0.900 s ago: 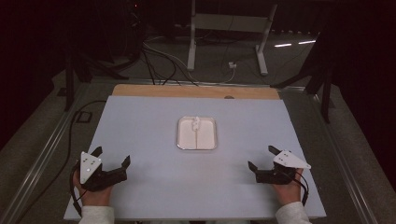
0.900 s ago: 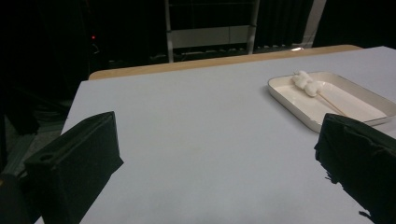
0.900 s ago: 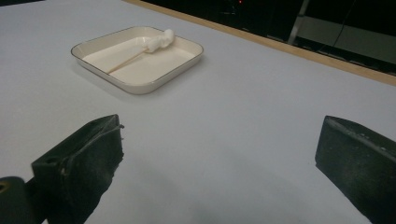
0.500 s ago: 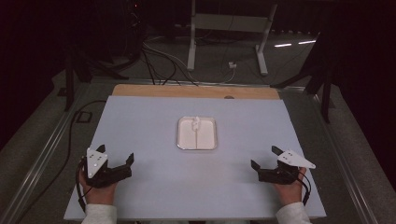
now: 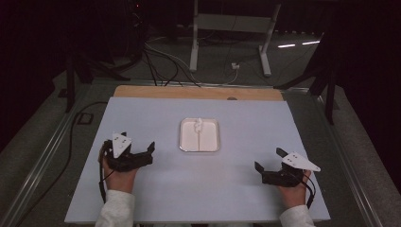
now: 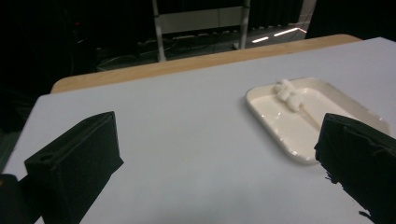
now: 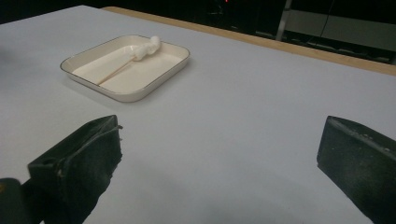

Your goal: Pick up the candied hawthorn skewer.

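Observation:
A white square tray (image 5: 211, 140) lies in the middle of the pale blue table (image 5: 203, 194). A thin stick with a white lumpy head (image 5: 199, 125) rests in it, head toward the far side. My left gripper (image 5: 138, 142) hovers open to the tray's left, with nothing between its jaws. My right gripper (image 5: 268, 160) is open and empty, lower right of the tray. The left gripper view has the tray (image 6: 299, 133) and the lumpy head (image 6: 287, 93) just past the right jaw. From the right gripper, the tray (image 7: 140, 70) lies far left, well beyond the jaws.
A wooden strip (image 5: 198, 92) borders the table's far edge. Beyond it are floor cables (image 5: 161, 56) and a metal stand (image 5: 231, 23) in a dark room. A metal rail (image 5: 38, 161) runs along the table's left side.
My left gripper has moved up the table and rightward, closer to the tray. The right gripper has hardly shifted. Both stay open.

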`<state>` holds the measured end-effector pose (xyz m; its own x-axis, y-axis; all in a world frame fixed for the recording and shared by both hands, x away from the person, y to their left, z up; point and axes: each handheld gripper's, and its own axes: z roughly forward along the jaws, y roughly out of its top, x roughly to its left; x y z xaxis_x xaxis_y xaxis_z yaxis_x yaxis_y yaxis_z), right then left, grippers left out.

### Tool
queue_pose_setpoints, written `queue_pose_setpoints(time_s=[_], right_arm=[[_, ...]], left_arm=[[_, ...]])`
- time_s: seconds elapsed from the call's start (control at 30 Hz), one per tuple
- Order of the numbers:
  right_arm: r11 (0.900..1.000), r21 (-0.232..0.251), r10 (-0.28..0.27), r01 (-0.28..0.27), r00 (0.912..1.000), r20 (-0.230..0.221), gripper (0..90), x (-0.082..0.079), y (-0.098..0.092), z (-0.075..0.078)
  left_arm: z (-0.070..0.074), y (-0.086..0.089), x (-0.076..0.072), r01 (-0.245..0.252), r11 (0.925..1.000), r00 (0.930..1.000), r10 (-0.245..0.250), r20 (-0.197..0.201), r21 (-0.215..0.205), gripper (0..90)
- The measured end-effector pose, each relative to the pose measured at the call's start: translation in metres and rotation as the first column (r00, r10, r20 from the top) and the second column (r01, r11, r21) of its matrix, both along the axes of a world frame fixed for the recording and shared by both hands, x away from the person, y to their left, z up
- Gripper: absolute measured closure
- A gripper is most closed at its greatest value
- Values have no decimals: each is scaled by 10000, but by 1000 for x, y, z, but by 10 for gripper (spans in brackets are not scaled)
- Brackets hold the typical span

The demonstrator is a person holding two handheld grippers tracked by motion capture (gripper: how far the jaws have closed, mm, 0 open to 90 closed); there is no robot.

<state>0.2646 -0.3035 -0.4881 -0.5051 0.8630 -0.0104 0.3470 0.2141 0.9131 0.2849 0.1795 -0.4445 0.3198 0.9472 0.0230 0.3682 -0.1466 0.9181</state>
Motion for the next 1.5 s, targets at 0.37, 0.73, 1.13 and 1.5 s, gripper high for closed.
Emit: queue_pose_setpoints(time_s=[0.37, 0.73, 1.13, 1.5], right_arm=[[9999, -37, 115, -115, 9999, 45, 0, 0, 1, 0], [9998, -83, 170, -169, 9998, 82, 0, 2, 4, -1], [9999, -48, 151, -151, 9999, 35, 0, 3, 3, -1], [9998, -111, 171, -171, 9999, 5, 0, 2, 3, -1]], left_arm=[[-4, -32, 30, 42, 9998, 10000, -44, -72, -200, 8], [-16, -62, 53, 216, 9996, 9984, -224, -510, -163, 8], [-28, -88, 71, 398, 9989, 9919, -425, -1199, -248, 8], [-40, -107, 84, 522, 9981, 9837, -572, -1705, -339, 8]])
